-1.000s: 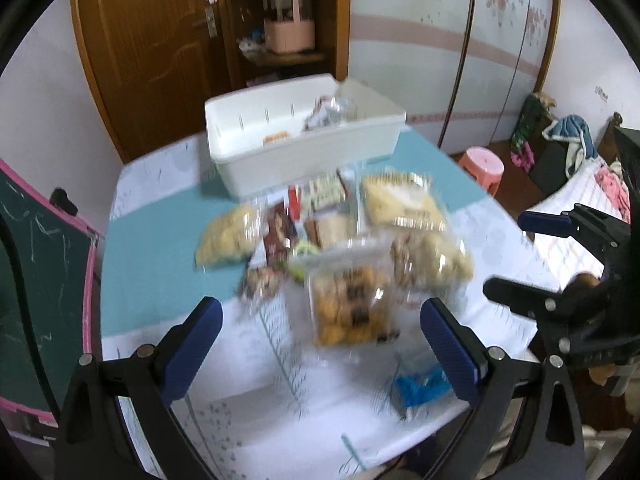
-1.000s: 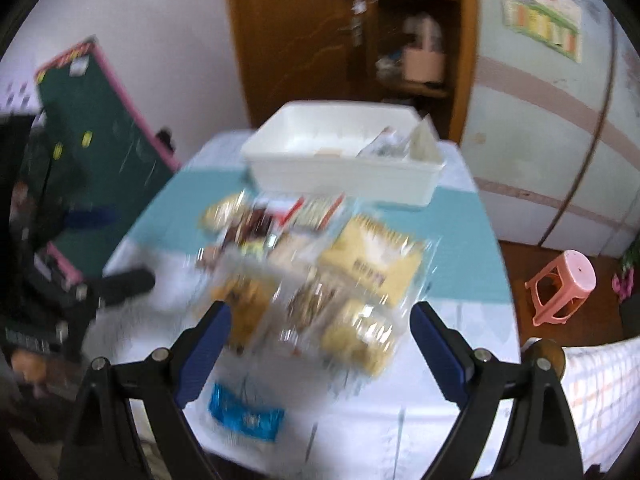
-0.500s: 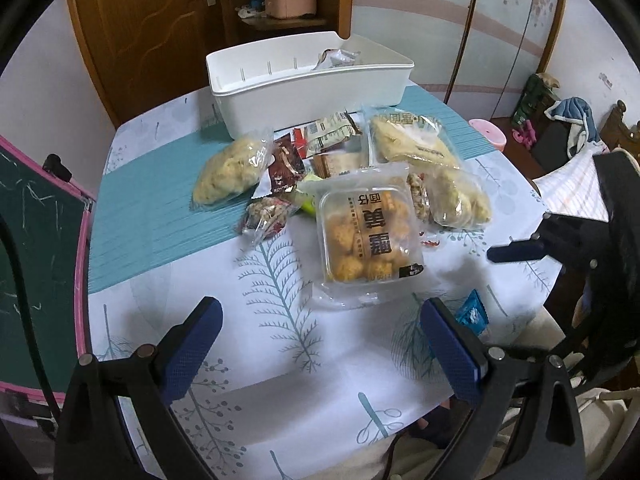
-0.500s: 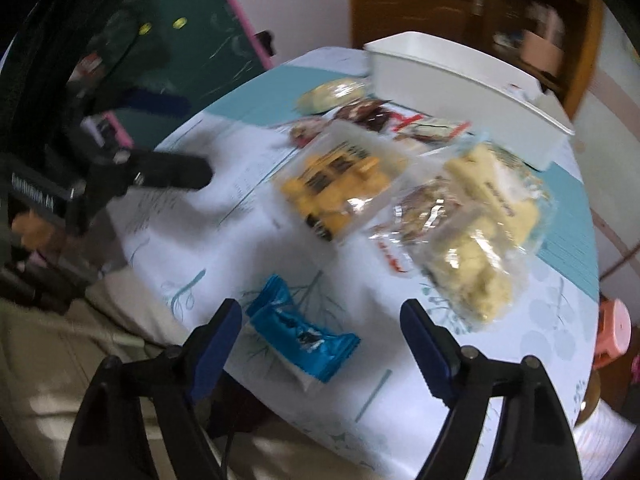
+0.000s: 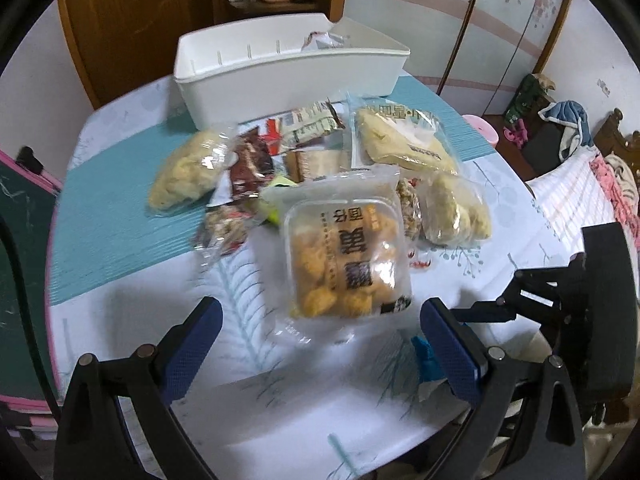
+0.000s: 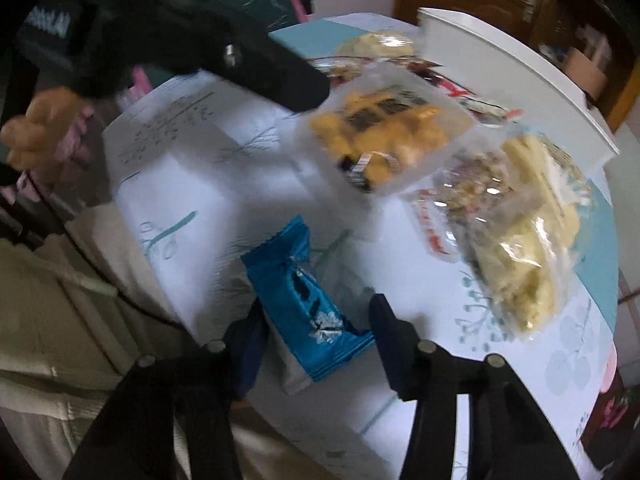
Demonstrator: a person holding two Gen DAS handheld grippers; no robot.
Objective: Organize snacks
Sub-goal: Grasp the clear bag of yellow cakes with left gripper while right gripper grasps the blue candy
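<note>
A pile of snack packets lies on the round table. A clear tray pack of yellow cakes (image 5: 344, 252) lies nearest, also in the right wrist view (image 6: 380, 132). My left gripper (image 5: 320, 344) is open just in front of it, above the cloth. A blue foil packet (image 6: 308, 304) lies near the table's front edge; part of it shows in the left wrist view (image 5: 426, 360). My right gripper (image 6: 316, 332) is open with its fingers on either side of the blue packet. A white bin (image 5: 280, 76) stands at the back with a packet inside.
Bags of pale pastries (image 5: 192, 168) (image 5: 404, 140) (image 6: 532, 248), a nut bar (image 5: 224, 228) and small wrappers (image 5: 308, 124) lie between the cakes and the bin. A green chalkboard (image 5: 16, 240) stands left; a pink stool (image 5: 484, 128) and a bed are right.
Both grippers have come down and forward. My left gripper has closed in on the cake pack. My right gripper has dropped around the blue packet and its fingers have narrowed.
</note>
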